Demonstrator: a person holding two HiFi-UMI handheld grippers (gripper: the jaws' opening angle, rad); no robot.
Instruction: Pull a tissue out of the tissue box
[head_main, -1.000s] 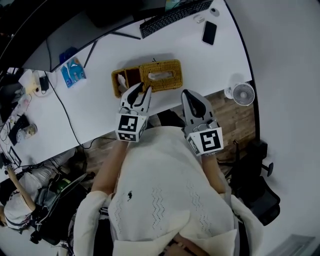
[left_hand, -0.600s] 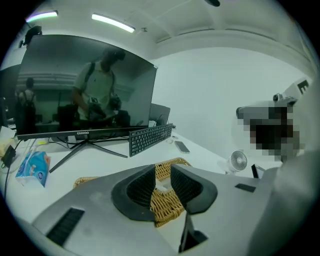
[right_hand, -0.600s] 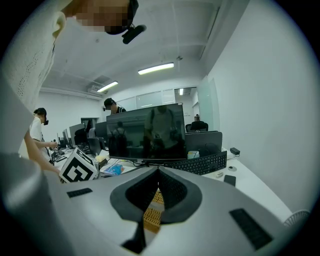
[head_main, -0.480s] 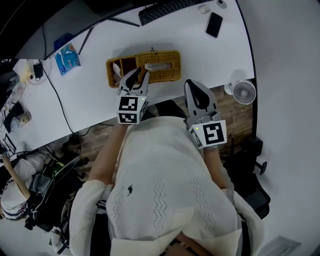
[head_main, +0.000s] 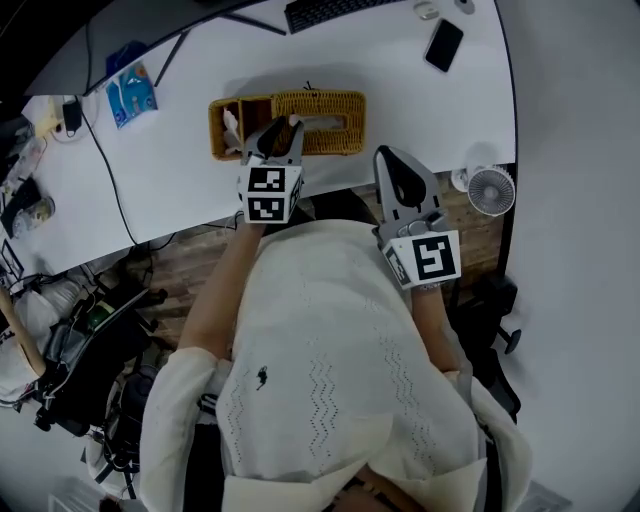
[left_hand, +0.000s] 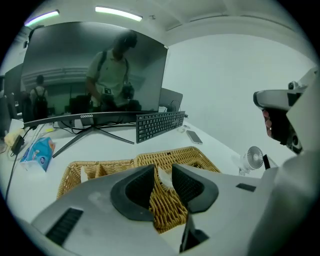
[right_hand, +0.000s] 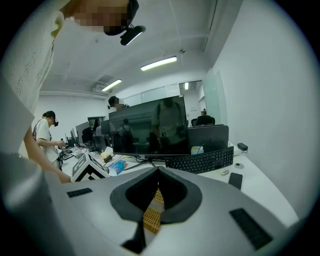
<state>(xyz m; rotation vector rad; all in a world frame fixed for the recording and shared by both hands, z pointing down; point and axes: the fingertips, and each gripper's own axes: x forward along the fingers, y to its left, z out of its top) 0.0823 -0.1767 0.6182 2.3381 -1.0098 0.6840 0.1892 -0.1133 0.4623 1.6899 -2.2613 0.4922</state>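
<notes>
- Blue packet (head_main: 132, 88) lies at the upper left of the head view, on the white desk (head_main: 180, 170), well apart from the task's thing.
- Just right of it, in the upper middle of that view, stands the tissue box (head_main: 345, 140). It is a long tan wicker case with open side compartments (head_main: 232, 125) joined to its left end.
- A white tissue (head_main: 322, 122) pokes up through the slot in the box's lid. In the left gripper view only a small sliver of the tissue (left_hand: 164, 178) shows, above the woven lid (left_hand: 192, 157).
- The left gripper (head_main: 280, 132) hangs over the near left part of the box. In its own view the left gripper (left_hand: 162, 170) has its two dark pads a narrow way apart, with the wicker and the tissue seen in the gap. Nothing is clamped.
- The right gripper (head_main: 387, 153) sits right of the box, at the desk's near edge. In its own view the right gripper (right_hand: 159, 172) has its tips met, with nothing between them. A strip of wicker (right_hand: 152, 215) shows through the slit lower down.
- A dark phone (head_main: 443, 45) lies at the upper right, and a small fan (head_main: 490, 188) stands past the desk's right edge.
- The keyboard (head_main: 330, 10) is cut off by the top of the head view.
- The left gripper covers the box's near left corner there.
- What the white thing in the side compartments is cannot be made out.
</notes>
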